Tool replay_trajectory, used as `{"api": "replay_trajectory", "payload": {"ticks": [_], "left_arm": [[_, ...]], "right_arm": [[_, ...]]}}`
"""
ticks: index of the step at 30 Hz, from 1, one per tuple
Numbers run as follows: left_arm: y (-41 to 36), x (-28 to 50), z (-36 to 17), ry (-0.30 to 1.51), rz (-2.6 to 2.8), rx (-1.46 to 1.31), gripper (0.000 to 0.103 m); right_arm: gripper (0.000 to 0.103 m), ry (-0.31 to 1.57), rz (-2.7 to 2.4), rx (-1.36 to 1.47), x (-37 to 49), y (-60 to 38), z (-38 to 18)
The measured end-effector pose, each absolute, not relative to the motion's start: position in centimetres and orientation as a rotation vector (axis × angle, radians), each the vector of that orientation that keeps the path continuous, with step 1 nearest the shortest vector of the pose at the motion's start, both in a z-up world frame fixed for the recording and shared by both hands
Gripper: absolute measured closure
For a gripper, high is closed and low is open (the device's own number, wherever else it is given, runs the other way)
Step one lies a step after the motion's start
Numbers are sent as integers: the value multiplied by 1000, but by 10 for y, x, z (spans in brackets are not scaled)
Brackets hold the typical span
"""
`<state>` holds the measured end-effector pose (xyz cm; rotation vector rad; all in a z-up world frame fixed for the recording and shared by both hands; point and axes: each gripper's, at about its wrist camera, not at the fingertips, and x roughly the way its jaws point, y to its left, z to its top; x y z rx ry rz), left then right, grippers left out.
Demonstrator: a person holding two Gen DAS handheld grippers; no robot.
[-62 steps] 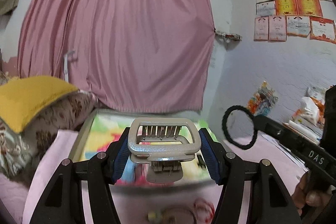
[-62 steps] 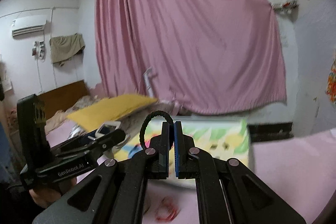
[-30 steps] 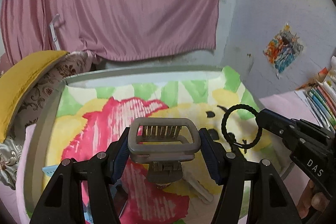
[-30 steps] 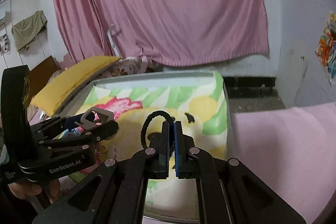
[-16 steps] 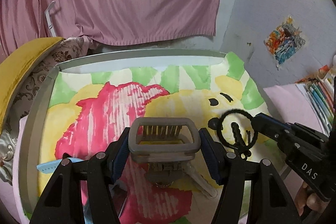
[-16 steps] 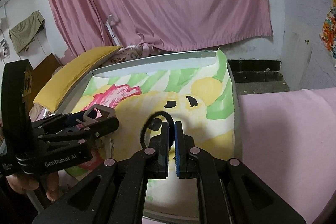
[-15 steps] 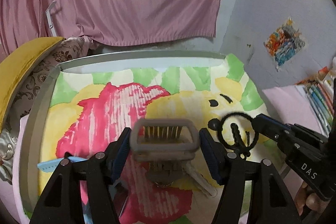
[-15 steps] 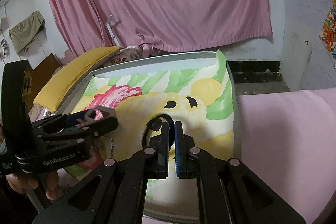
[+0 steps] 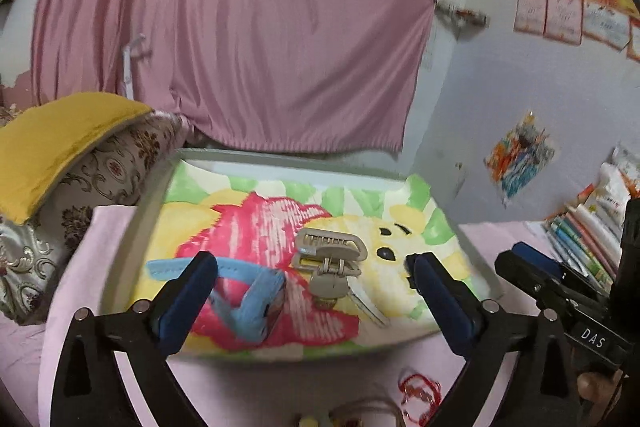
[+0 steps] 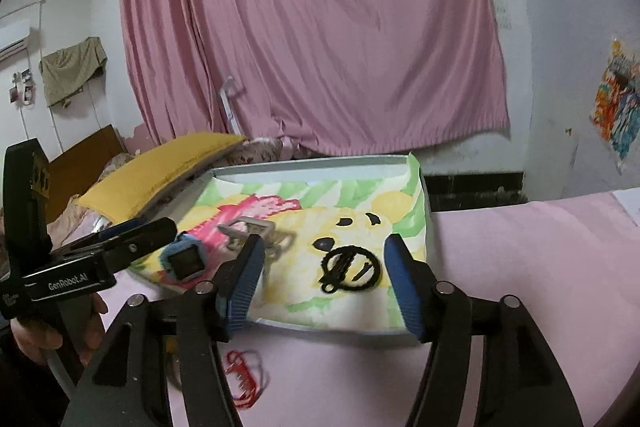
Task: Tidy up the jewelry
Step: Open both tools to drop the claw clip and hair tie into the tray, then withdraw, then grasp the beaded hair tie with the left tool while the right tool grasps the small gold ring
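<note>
Since both hand-held grippers opened, hair claw (image 9: 329,254) and black hair tie (image 10: 348,268) lie released.

Left tool (image 9: 314,281) and right tool (image 10: 326,267): jaws wide apart, empty.

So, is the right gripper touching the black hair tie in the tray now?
Apart. In the right wrist view the right gripper is open, and the black hair tie lies on the tray between its fingers, clear of both.
</note>
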<state>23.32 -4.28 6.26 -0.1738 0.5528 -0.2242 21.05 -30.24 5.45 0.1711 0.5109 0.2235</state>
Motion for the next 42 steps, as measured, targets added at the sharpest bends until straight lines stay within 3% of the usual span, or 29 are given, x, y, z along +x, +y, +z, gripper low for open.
{"api": "replay_trajectory", "payload": {"ticks": [2, 8, 20, 29, 30, 35, 42], "left_arm": [[-38, 220, 64, 523, -220, -177, 1], [-27, 182, 60, 463, -209, -155, 1], [2, 136, 45, 491, -233, -111, 1], [-1, 142, 27, 648, -307, -77, 1], [-2, 143, 25, 665, -316, -74, 2], [-9, 150, 15, 735, -345, -55, 18], [-20, 165, 8, 802, -378, -51, 36]], "right_arm": [[24, 477, 222, 166, 194, -301, 59], [9, 402, 227, 141, 153, -297, 65], [8, 433, 261, 37, 109, -281, 53], [9, 575, 330, -9, 101, -265, 31], [10, 586, 339, -12, 101, -263, 30], [39, 661, 391, -24, 106, -251, 18], [62, 757, 469, -9, 110, -239, 0]]}}
